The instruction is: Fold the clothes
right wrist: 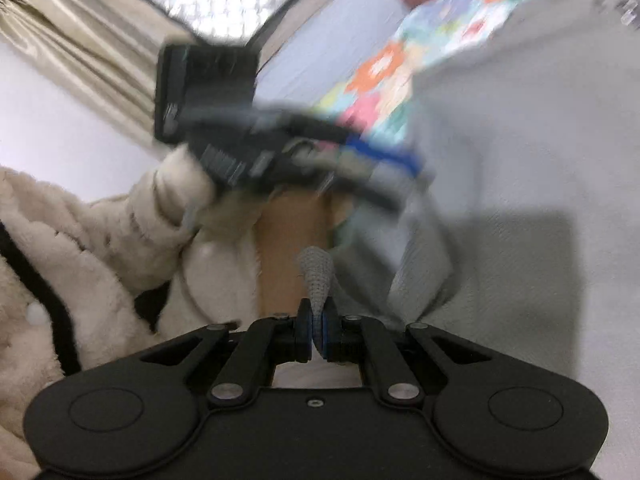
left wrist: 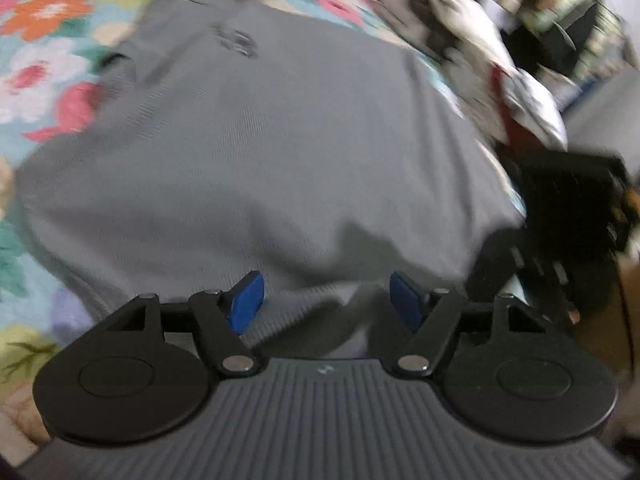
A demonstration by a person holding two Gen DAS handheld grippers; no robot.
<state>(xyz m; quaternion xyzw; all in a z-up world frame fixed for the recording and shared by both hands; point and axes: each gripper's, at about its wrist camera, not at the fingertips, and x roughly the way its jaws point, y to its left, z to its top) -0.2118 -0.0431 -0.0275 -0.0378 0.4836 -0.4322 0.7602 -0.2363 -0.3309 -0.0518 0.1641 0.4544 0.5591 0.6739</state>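
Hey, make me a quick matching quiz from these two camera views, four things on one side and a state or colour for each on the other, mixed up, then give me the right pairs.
Column one:
1. left tongs
2. right tongs
3. shirt
4. bedcover

Column two:
A. floral, many colours
B. plain grey, spread out flat
C. open, blue pads apart, nothing between them
D. shut on a pinch of grey fabric

Pairs: 1-C, 2-D, 3-B, 4-A
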